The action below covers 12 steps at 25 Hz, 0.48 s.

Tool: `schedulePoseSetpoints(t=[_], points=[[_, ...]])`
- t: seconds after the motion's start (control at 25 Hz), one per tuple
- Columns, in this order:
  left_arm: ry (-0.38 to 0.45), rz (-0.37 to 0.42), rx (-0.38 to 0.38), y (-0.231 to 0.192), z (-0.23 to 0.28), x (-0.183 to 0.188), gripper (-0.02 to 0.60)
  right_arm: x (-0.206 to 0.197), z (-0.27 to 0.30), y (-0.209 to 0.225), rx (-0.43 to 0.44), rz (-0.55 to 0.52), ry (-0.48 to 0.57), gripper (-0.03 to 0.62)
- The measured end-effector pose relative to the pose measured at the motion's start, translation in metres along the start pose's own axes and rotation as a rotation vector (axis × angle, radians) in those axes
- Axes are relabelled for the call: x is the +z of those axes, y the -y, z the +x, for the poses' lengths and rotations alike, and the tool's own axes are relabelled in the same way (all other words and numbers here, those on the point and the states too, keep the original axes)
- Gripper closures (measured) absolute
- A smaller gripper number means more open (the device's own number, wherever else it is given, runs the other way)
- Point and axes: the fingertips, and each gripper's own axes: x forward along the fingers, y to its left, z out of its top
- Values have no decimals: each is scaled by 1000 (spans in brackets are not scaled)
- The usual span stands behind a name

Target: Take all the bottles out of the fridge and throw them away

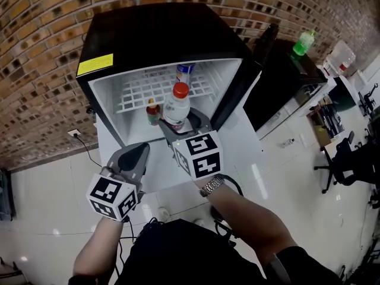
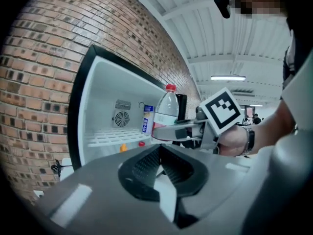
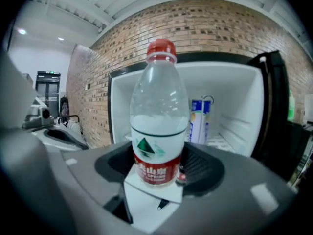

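Grey and closed to a point, the left hand-held gripper [image 1: 141, 150] hangs empty in front of the lower left corner of the fridge [image 1: 160, 34]. Its jaws are together with nothing between them, probably so that it stays clear of the working side. Just inside the front edge of the fridge floor stands a small bottle [image 1: 153, 113] with an orange cap, not yet touched. Next to it, at the fridge mouth, the right hand-held gripper [image 1: 183, 125] is clamped on a clear water bottle [image 1: 177, 107] with a red cap. The jaws stand wide because the body is broad. They grip low, around the label, which keeps the bottle upright. At the back of the wire shelf [image 1: 142, 91] a blue-and-white container [image 1: 185, 72] waits. Far right, outside the fridge, a green bottle [image 1: 303, 43] sits on a dark cabinet [image 1: 285, 70].
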Motion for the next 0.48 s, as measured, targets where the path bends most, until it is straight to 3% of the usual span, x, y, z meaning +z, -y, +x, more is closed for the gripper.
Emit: schedulePoseSetpoints(t=[0.28, 0.48], points=[[-13, -9, -82, 87, 35, -9, 578, -45, -92, 32, 0, 25, -36, 303], [-81, 26, -152, 166, 57, -34, 578, -94, -166, 60, -27, 78, -80, 303]])
